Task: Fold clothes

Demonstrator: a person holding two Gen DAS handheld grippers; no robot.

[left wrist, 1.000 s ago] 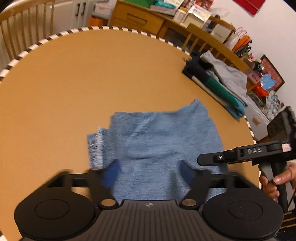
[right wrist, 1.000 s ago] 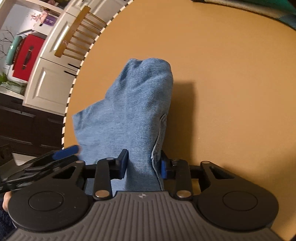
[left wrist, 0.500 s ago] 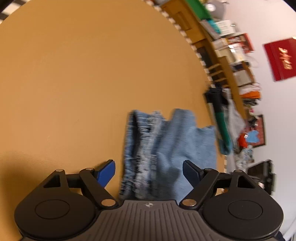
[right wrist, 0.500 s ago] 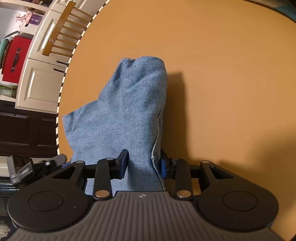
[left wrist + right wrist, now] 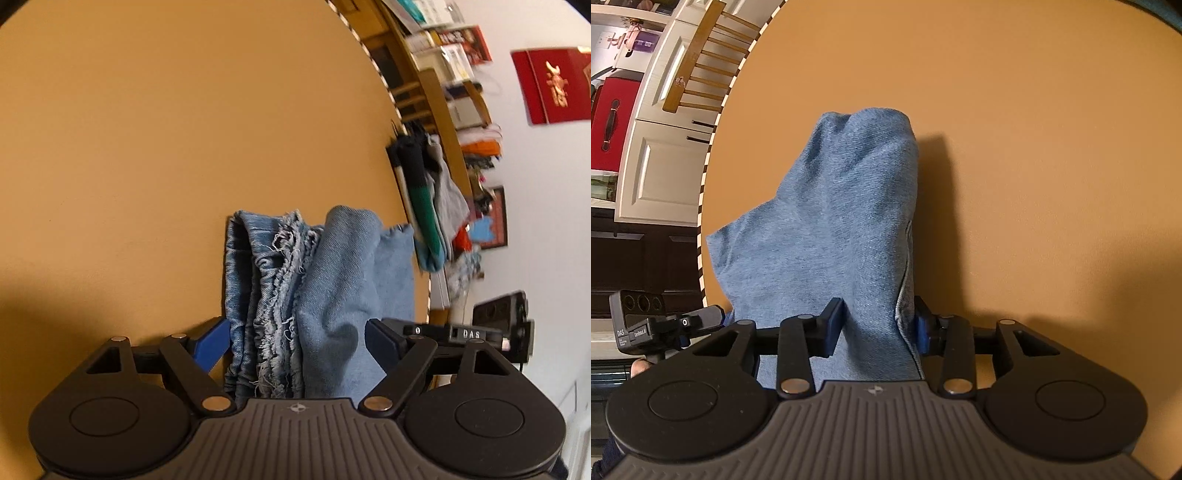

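A blue denim garment [image 5: 332, 266] with frayed hems lies folded in layers on the round tan table [image 5: 147, 147]. My left gripper [image 5: 297, 343] is open and low over the table. Its blue fingers straddle the frayed, stacked edge of the denim without pressing it. In the right wrist view the denim [image 5: 842, 206] rises in a bunched hump from the table [image 5: 1034, 147]. My right gripper [image 5: 879, 328] has a fold of it between its pads; its jaws are opening, and the pads still touch the cloth.
A pile of other clothes [image 5: 424, 206], black, green and grey, lies at the table's striped edge. Beyond the table are cluttered shelves [image 5: 443, 74], a wooden chair [image 5: 698, 70], white cabinets [image 5: 653, 166] and a red case [image 5: 609, 125].
My left gripper has rolled and come down from above the spread denim to its frayed side, which now sits between the fingers. The right gripper has stayed in place on its fold.
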